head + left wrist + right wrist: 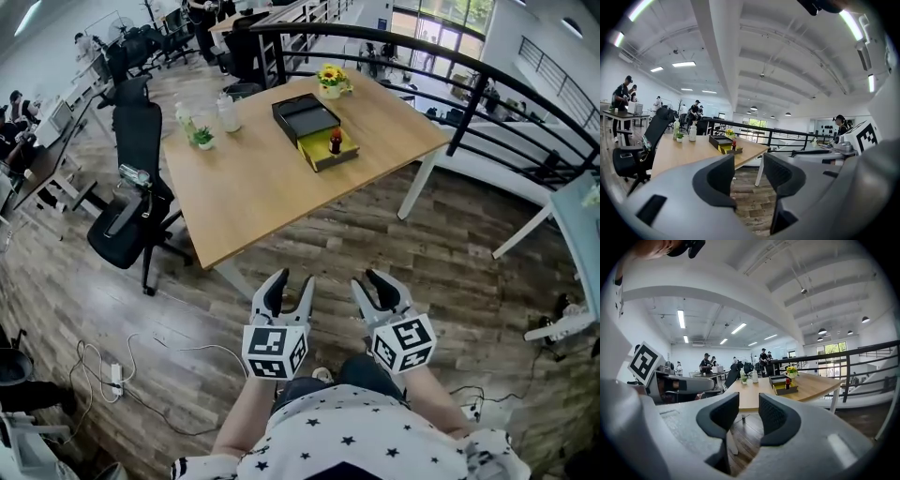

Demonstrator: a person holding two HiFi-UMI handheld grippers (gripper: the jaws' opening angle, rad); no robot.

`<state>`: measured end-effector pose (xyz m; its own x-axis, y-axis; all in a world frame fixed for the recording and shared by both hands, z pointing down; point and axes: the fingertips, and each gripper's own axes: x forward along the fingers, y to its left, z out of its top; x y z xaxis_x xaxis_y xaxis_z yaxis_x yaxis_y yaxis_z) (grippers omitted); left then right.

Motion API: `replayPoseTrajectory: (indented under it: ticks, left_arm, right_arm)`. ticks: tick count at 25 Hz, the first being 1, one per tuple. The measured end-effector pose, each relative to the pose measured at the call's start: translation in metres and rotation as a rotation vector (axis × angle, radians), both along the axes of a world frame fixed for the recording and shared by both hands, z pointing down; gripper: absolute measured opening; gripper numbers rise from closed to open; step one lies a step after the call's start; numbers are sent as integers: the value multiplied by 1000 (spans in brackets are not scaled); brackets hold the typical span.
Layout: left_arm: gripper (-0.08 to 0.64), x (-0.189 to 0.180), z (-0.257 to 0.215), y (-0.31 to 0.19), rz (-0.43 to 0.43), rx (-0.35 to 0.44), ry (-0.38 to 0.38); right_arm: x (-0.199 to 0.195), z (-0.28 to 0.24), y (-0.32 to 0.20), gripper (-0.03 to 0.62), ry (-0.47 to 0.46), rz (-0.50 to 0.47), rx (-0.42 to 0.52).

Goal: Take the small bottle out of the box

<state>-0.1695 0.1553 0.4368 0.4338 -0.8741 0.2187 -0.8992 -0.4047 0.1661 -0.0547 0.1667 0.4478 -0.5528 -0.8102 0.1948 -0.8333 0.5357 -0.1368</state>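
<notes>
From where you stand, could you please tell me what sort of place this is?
Most likely an open-plan office on an upper level: rows of desks with people, a black office chair, and a black railing behind the wooden table.

Open-plan office, upper level.
- Wood-plank floor (469, 262), dark brown.
- Pale wooden table (253, 187) on white legs, centre.
- Black office chair (131, 197) just beside table's left edge.
- Black metal railing (461, 120) curves behind table.
- Large windows (441, 23) beyond railing (greenery outside).
- White ceiling beams (717, 51); strip lights (684, 63) lit.
- Cables (103, 361) and power strip (115, 375) on floor, lower left.
- Rows of desks (80, 89) far left.
</notes>
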Motion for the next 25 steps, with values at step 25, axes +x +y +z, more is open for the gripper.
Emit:
replayPoseTrajectory:
  ticks: [25]
  left_arm:
    - [190, 55, -11, -212, -91, 13, 46]
  right_arm:
    - [61, -13, -226, 221, -4, -58, 10]
